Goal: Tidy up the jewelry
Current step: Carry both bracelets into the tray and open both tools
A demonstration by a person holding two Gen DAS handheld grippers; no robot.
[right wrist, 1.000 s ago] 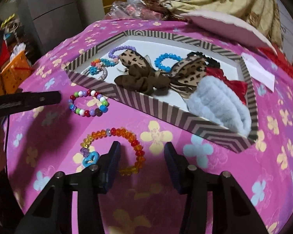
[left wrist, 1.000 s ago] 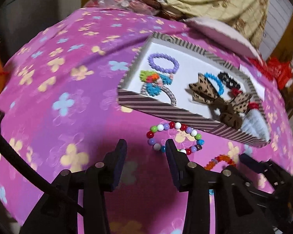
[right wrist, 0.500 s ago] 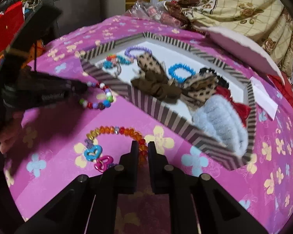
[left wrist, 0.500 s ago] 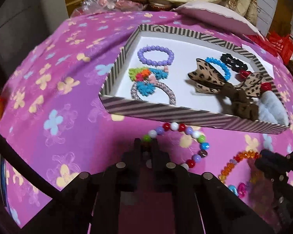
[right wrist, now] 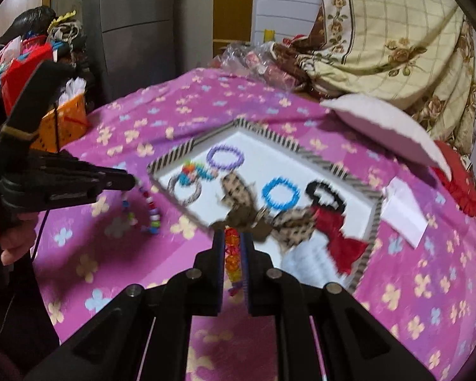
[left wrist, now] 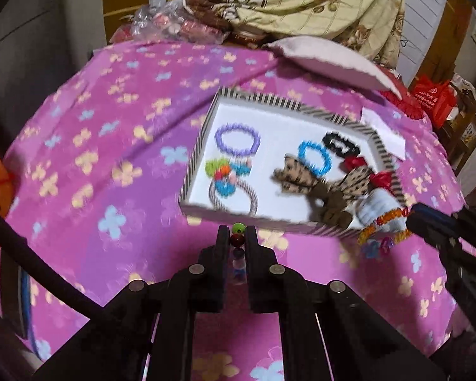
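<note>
On the purple flowered bed, the striped box (left wrist: 320, 231) lies straight ahead of both grippers: the left gripper (left wrist: 237, 238) pinches a multicolour bead bracelet (right wrist: 150, 209), the right gripper (right wrist: 233, 247) an orange one (right wrist: 232, 254), both dangling just short of its near wall.

1. A tray (left wrist: 203, 146) lies on a cloth-covered table (left wrist: 111, 127).
2. Inside the tray, bracelets (left wrist: 237, 139) lie at the left and hair bows (left wrist: 320, 187) at the right.
3. A pillow (left wrist: 330, 60) sits behind the tray.
4. A paper slip (right wrist: 404, 212) lies right of the tray.
5. The left gripper (left wrist: 237, 238), in front of the tray, holds a bead bracelet (right wrist: 152, 209).
6. The right gripper (right wrist: 232, 244) holds a second bracelet (right wrist: 232, 254) at the tray's near edge.
</note>
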